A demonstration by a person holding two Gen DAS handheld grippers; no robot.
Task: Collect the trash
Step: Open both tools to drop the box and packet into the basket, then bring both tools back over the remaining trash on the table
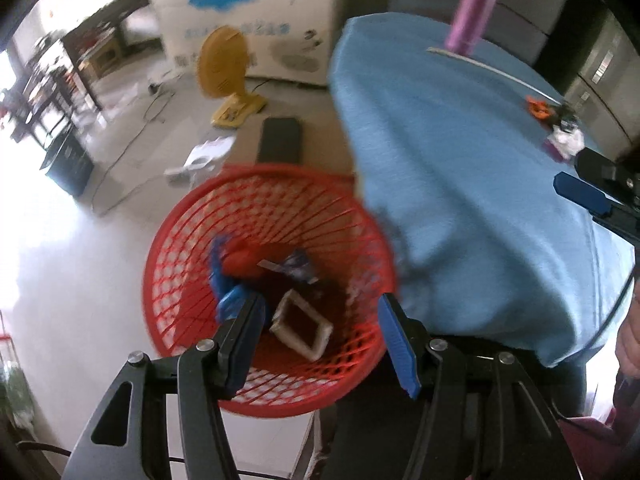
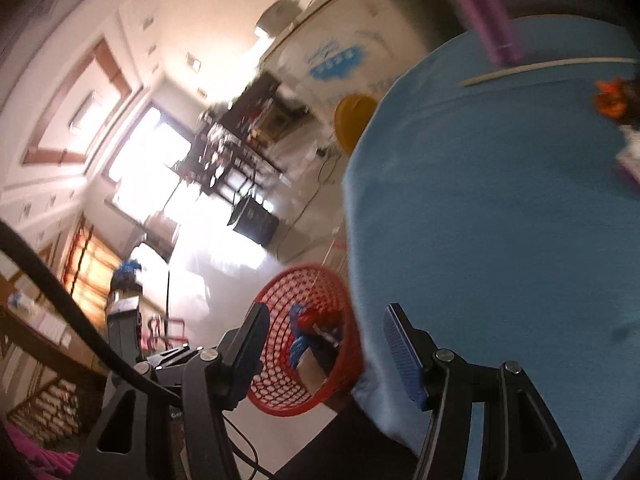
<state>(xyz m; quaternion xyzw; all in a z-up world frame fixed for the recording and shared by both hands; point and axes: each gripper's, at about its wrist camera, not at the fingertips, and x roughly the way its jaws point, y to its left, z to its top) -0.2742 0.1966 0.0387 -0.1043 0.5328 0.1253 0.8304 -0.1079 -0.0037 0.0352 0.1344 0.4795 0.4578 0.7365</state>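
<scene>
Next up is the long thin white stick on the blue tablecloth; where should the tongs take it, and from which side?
Probably best from above, jaws across its width, near the bare middle of the stick. It lies flat on the tablecloth, so only its long sides offer purchase. One end sits close to the purple bottle, the other near the orange scrap.

Red plastic basket [image 1: 224, 248] of open lattice, slightly glossy; inside, at its 5 o'clock, a rough white foam-like frame [image 1: 302, 326] beside crumpled glossy wrappers [image 1: 236, 268]. Matt blue woven cloth [image 1: 460, 184] draped over the counter, softly creased. Purple bottle [image 1: 472, 12] at 1 o'clock, satin metallic sheen. Yellow plastic fan [image 1: 224, 68], smooth. Left gripper [image 1: 320, 332]: matt black plastic arms, ribbed blue pads, shiny metal rivets. Pale glossy floor [image 1: 72, 260]
</scene>
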